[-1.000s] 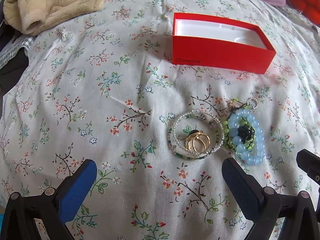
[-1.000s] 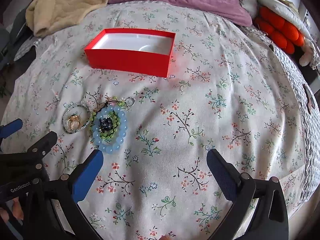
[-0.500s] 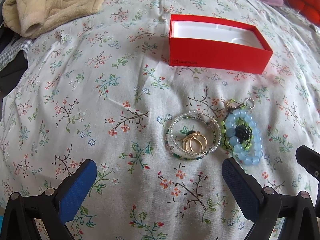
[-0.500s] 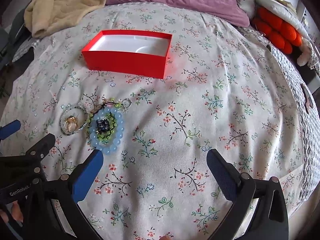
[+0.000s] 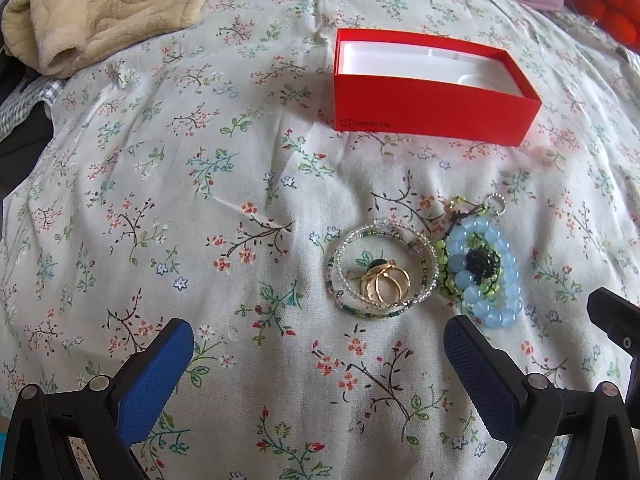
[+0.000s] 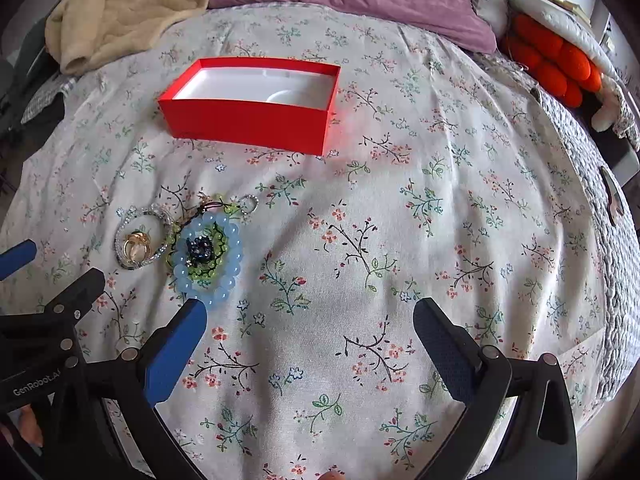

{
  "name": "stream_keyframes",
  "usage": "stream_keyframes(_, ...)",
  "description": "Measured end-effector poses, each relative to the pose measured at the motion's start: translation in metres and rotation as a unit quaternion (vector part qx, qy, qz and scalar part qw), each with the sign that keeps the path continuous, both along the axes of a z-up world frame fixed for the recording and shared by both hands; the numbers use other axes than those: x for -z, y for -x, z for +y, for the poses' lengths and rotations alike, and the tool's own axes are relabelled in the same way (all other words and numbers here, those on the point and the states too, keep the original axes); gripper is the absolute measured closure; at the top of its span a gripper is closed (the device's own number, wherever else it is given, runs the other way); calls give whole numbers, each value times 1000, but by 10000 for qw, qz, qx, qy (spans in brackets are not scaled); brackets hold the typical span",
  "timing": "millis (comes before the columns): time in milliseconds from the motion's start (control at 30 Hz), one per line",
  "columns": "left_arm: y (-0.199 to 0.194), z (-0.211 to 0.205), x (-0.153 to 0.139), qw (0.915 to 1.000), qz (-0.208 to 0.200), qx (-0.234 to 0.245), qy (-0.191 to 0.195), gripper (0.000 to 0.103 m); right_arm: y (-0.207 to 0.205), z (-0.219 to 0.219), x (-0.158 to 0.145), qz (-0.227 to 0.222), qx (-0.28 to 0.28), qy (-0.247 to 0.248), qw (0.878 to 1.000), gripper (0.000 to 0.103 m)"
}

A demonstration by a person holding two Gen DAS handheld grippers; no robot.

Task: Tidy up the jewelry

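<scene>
Evidently, no sorting had begun. The red box (image 5: 434, 118) stood empty on the floral bedspread (image 5: 200, 200). All jewelry lay near it, untouched: gold rings (image 5: 386, 286) inside a clear beaded bracelet (image 5: 340, 256), touching the blue bead bracelet (image 5: 498, 276) with its green-and-black piece. The left gripper (image 5: 318, 354) and right gripper (image 6: 310, 338) hovered with fingers wide apart, holding nothing. Every piece remained to be boxed.

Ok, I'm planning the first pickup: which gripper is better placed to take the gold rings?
Left, probably. The gold rings lie just ahead of the open left gripper, inside the clear beaded bracelet. From the right gripper, also open, they sit far off to the left, beyond the blue bead bracelet.
</scene>
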State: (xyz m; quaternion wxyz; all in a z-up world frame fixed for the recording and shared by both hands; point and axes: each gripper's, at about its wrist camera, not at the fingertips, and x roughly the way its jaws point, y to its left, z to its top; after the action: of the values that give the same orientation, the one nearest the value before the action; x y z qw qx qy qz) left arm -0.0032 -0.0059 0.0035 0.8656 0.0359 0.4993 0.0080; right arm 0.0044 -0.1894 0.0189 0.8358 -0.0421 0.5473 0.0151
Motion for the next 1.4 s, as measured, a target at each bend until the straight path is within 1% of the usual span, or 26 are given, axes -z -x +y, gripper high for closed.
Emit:
stream_keyframes(1100, 1, -1, 4, 10000, 28, 19, 13, 0, 1, -5, 3, 12, -16, 45, 10000, 0)
stream_keyframes(1300, 1, 2, 5, 9998, 130, 86, 126, 0, 0, -8, 2, 13, -1, 61, 10000, 0)
stream_keyframes(1400, -2, 4, 1, 9993, 219, 176, 258, 0, -5, -9, -1, 11, -15, 8, 10000, 0)
